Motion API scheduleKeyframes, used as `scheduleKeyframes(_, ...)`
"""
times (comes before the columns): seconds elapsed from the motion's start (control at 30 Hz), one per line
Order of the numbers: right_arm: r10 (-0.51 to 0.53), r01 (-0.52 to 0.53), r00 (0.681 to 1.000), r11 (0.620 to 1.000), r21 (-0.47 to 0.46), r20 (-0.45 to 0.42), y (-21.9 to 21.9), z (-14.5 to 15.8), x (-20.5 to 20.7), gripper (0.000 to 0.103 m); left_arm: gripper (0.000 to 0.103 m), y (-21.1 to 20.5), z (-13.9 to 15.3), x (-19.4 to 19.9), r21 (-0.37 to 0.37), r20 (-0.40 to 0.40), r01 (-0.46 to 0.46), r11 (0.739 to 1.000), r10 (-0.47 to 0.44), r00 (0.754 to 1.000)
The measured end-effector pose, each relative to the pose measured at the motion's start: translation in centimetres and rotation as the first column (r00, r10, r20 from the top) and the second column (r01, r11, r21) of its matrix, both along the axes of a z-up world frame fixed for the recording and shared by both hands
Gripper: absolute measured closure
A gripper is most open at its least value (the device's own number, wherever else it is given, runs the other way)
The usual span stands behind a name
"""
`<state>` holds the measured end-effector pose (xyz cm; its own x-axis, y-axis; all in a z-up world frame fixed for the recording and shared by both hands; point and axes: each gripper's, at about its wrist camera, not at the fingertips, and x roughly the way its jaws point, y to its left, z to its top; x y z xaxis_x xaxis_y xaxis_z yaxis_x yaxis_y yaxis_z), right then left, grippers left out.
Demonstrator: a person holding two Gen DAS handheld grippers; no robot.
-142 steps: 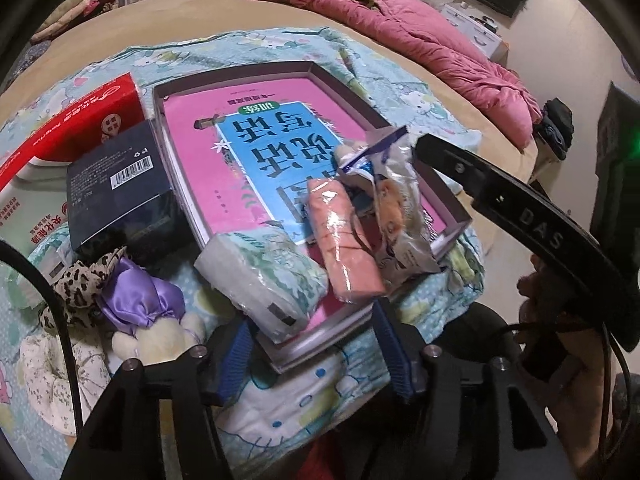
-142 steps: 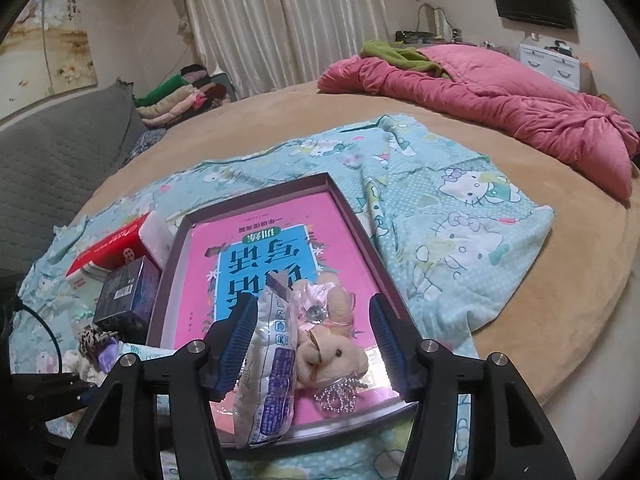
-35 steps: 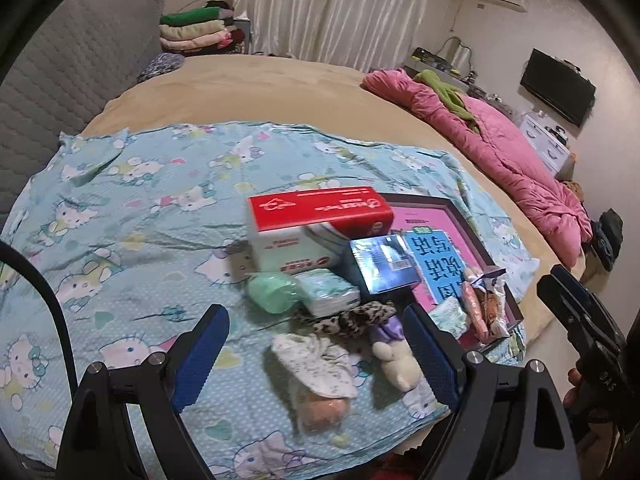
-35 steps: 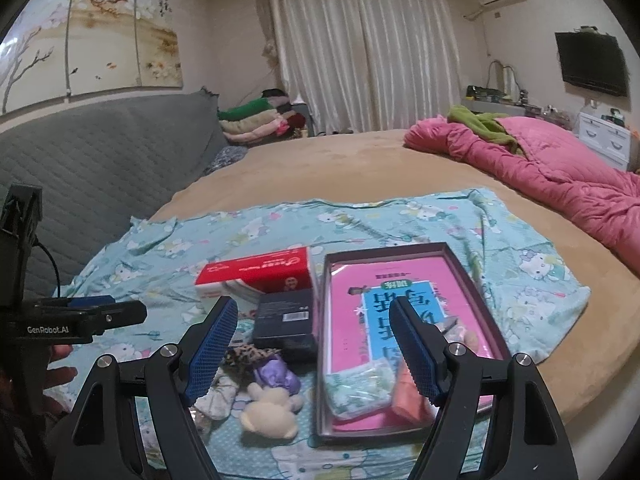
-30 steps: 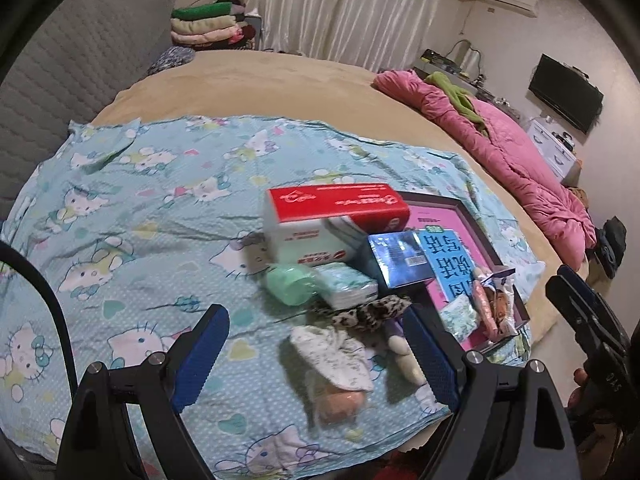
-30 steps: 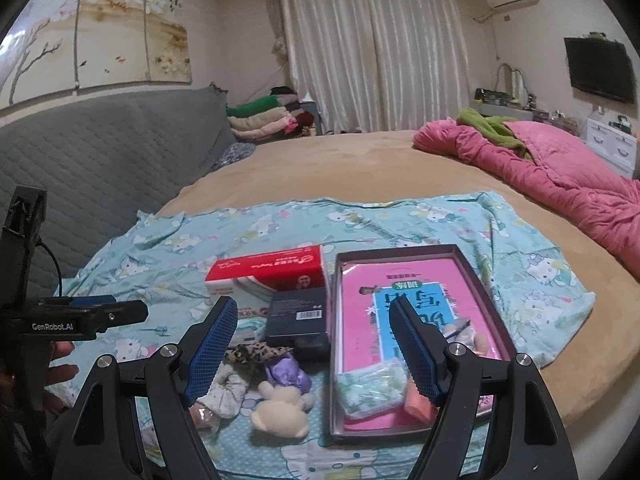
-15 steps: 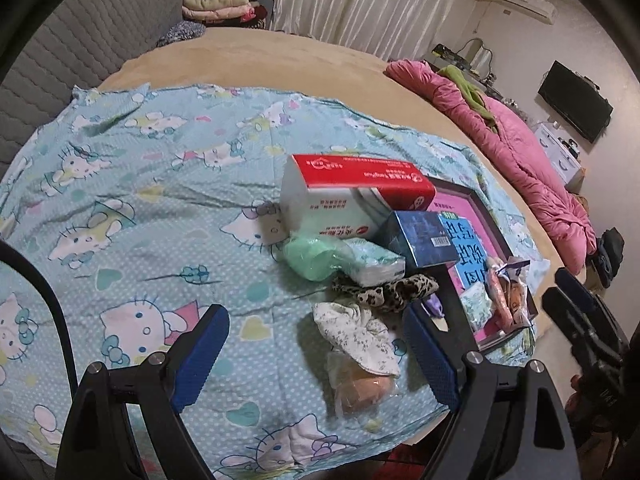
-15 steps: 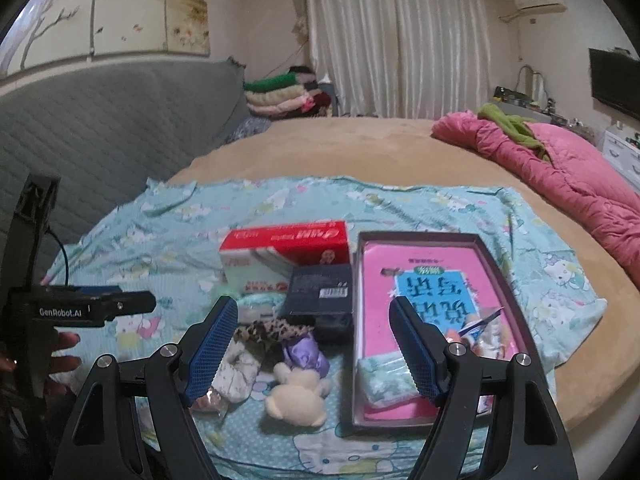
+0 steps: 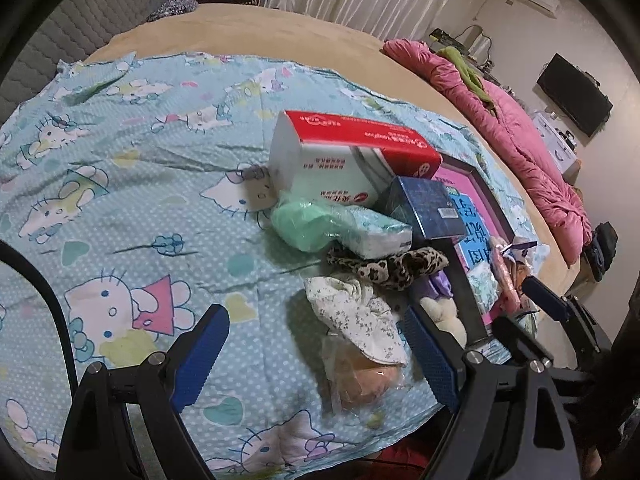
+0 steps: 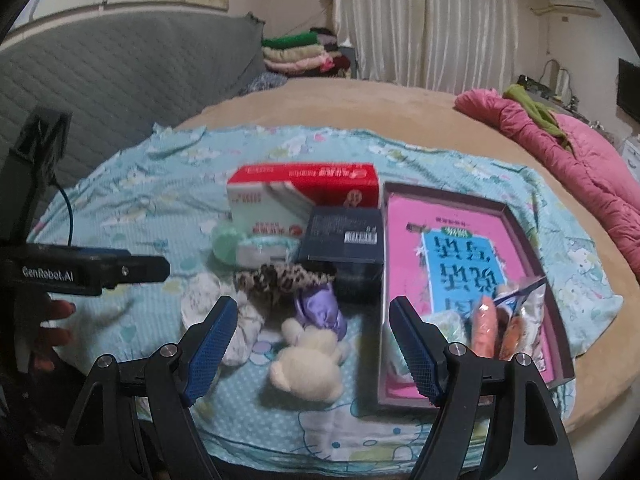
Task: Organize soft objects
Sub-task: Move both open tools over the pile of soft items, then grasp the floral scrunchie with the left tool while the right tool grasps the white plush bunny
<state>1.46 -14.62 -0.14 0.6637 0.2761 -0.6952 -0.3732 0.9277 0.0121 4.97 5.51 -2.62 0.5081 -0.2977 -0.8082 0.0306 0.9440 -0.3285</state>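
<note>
Left gripper (image 9: 316, 354): jaws wide apart, empty, hovering over near edge of sheet (image 9: 120, 184), above floral cloth (image 9: 356, 316) and bagged toy (image 9: 366, 376).
Right gripper (image 10: 310, 342): also spread wide, nothing in it, hanging over cream plush (image 10: 308, 360) near front edge.
Done so far: tray (image 10: 516, 220) at right side of sheet holds tissue pack (image 10: 448, 326), pink roll (image 10: 484, 326) and bagged plush (image 10: 520, 320) at its near end.
Left to do: cream plush, purple bow (image 10: 320, 306), leopard scrunchie (image 10: 280, 276), floral cloth, bagged toy, green bag (image 9: 304, 226) and wipes (image 9: 376, 232) lie loose on sheet, left of tray. Roughly a third done, I'd say.
Not soft: red box (image 9: 352, 160), dark box (image 9: 428, 208), mid-sheet beside tray.
Vs 4.7 s ago: both grippers were low over tray, right one straddling bagged plush; since then they've pulled back and swung toward loose pile.
</note>
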Motion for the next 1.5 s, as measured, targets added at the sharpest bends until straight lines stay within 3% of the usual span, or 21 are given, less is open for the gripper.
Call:
scheduleKeyframes(0.3, 0.034, -0.036, 0.999, 0.998, -0.043, -0.037, 1.0, -1.6, 0.0, 0.024, 0.015, -1.4, -1.1, 0.4, 0.003, -0.018, 0.045, 0.999, -0.045, 0.999)
scheduleKeyframes(0.87, 0.022, -0.033, 0.993, 0.995, -0.095, -0.114, 1.2, -4.2, 0.9, 0.024, 0.015, -2.0, -2.8, 1.1, -0.006, -0.043, 0.051, 0.999, -0.051, 0.998)
scheduleKeyframes(1.27, 0.034, -0.057, 0.994, 0.971, -0.231, -0.102, 3.2, -6.2, 1.3, 0.024, 0.015, -2.0, -3.8, 2.1, -0.044, -0.057, 0.053, 0.998, -0.056, 0.997)
scheduleKeyframes(1.37, 0.046, -0.067, 0.995, 0.966, -0.252, -0.089, 3.5, -6.5, 1.4, 0.024, 0.017, -2.0, -3.7, 2.5, -0.065, -0.047, 0.056, 0.996, -0.059, 0.997)
scheduleKeyframes(1.5, 0.05, -0.069, 0.996, 0.959, -0.277, -0.074, 4.0, -6.8, 1.6, 0.023, 0.029, -2.0, -3.7, 3.0, -0.105, -0.042, 0.072, 0.992, -0.077, 0.996)
